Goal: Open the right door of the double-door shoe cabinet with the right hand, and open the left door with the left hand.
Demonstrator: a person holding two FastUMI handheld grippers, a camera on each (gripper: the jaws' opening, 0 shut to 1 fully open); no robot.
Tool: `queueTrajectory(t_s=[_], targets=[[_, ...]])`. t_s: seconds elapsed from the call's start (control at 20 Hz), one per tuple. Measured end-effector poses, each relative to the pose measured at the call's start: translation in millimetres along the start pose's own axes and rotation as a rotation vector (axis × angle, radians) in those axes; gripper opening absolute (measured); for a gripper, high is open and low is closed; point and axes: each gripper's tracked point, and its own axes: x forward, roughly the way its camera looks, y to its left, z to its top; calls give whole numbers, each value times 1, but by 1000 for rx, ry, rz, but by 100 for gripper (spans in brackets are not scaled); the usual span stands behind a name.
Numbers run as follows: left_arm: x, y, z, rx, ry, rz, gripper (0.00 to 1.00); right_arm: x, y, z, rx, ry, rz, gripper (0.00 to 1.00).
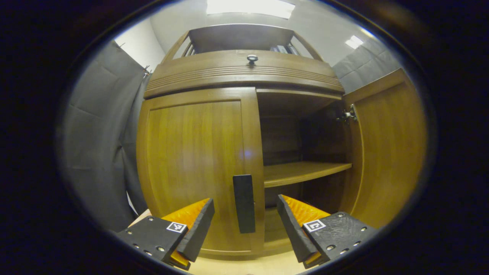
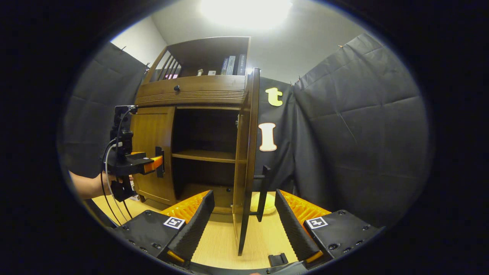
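Spread wide, the left gripper (image 1: 244,225) is being lined up around the shut left door's handle (image 1: 244,203), while the right gripper (image 2: 242,225), also parted, is being held off the already opened right door (image 2: 244,160).

left gripper view close facing cabinet (image 1: 244,76), right gripper view farther back

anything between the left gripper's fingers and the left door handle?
Nothing. In the left gripper view, the left gripper is open with the left door handle standing in the bare gap between its fingers, untouched.
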Motion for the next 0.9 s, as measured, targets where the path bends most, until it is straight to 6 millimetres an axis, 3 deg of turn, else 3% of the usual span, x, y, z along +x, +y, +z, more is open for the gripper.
queueTrajectory(t_s=[0.4,0.65,0.75,0.8,0.9], targets=[[39,4,-20,-9,30,11,94,1,-2,-11,29,27,2,99],[49,3,-33,-14,72,14,37,2,4,-11,26,23,12,99],[59,2,-50,-23,113,4,33,0,4,-8,26,13,11,99],[49,1,-39,-30,110,3,30,0,4,-8,31,11,12,99],[49,1,-43,-42,139,-2,22,-2,7,-8,49,11,14,97]])
